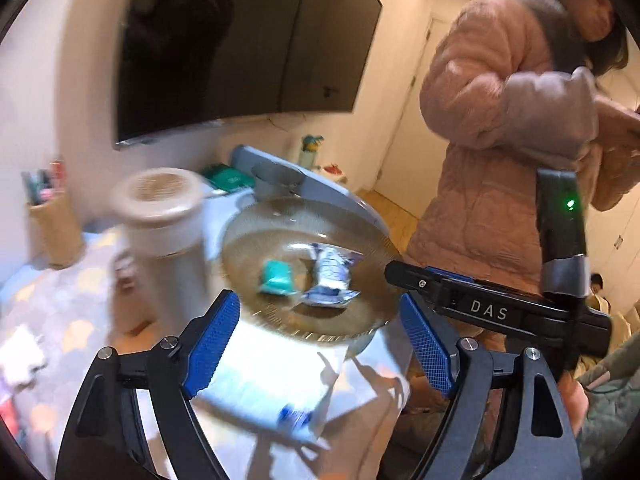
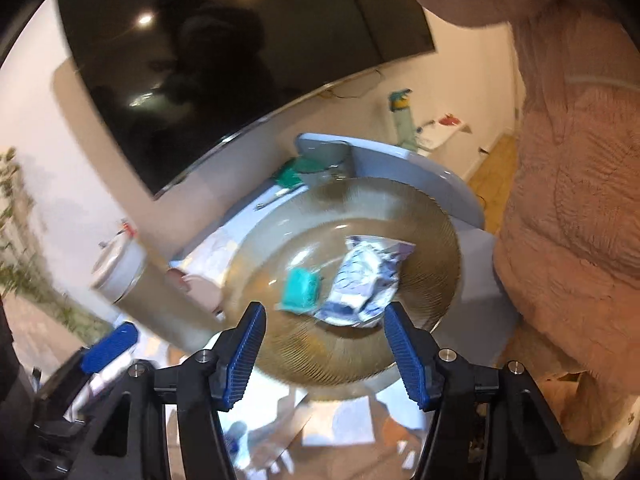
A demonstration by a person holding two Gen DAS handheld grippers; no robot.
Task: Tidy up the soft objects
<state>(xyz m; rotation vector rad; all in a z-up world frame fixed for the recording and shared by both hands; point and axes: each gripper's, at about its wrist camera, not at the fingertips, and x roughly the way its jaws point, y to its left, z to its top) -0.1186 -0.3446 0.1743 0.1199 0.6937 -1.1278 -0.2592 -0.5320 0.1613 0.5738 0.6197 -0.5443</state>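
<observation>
Cluttered table (image 1: 280, 376), glass plate (image 2: 360, 352) with teal packet (image 2: 300, 290), both claws (image 1: 320, 344) (image 2: 322, 354) open, empty.

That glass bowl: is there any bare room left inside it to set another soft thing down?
Yes. The glass bowl has free floor along its near rim, in front of the teal packet and the silver-blue pouch, and along its far side behind them. The middle is crowded: the two lie close side by side. Left of the bowl, the white cylindrical appliance blocks passage.
</observation>
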